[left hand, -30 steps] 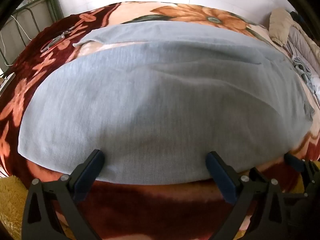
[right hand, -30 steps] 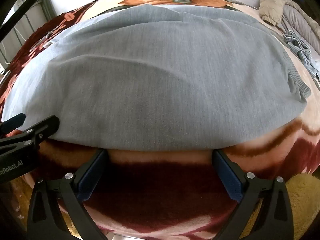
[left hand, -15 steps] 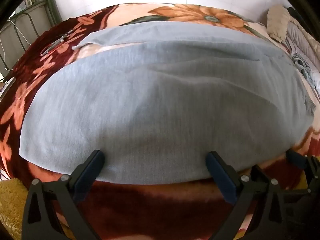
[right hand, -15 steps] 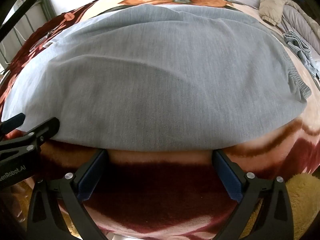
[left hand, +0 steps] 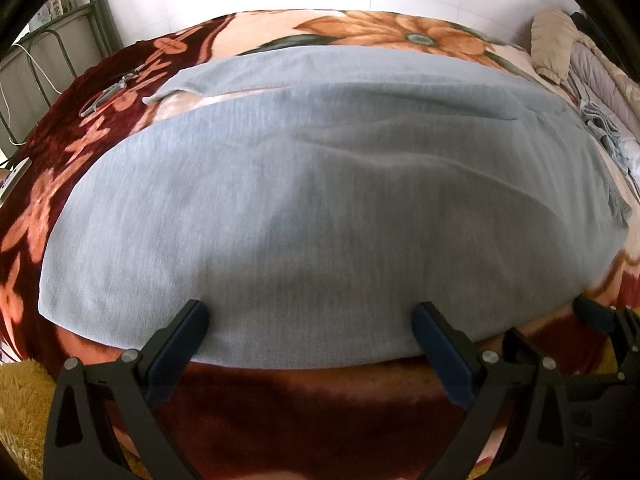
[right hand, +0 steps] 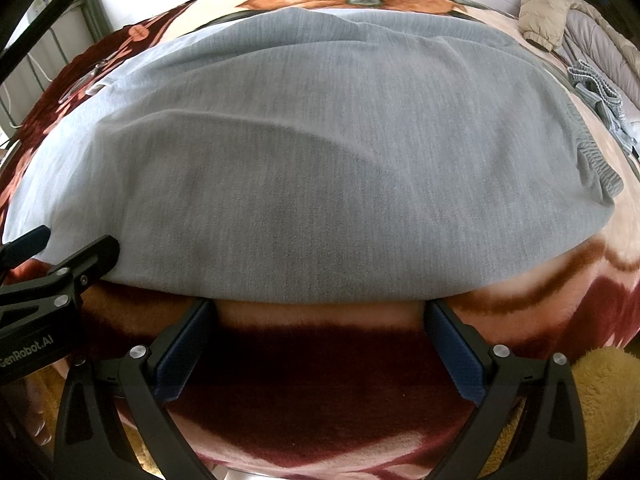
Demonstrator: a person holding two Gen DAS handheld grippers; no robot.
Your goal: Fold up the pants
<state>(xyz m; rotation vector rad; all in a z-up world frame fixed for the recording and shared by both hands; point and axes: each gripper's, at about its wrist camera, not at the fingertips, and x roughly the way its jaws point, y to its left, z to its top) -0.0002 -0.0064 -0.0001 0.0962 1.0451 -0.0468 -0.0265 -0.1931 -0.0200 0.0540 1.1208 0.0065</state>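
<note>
Gaping wide at the pants hem — left claw, seemingly touching.

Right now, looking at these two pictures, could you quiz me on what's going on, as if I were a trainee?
1. True or false: the grey pants lie spread on a flowered blanket.
2. Which hand-held gripper is shut on cloth? A) left hand-held gripper B) right hand-held gripper C) neither
3. Fill in: the gathered waistband lies at the ____ end of the pants in the right camera's view.

Key
1. True.
2. C: both stand open at the near edge of the pants, gripping nothing.
3. Right.
</note>
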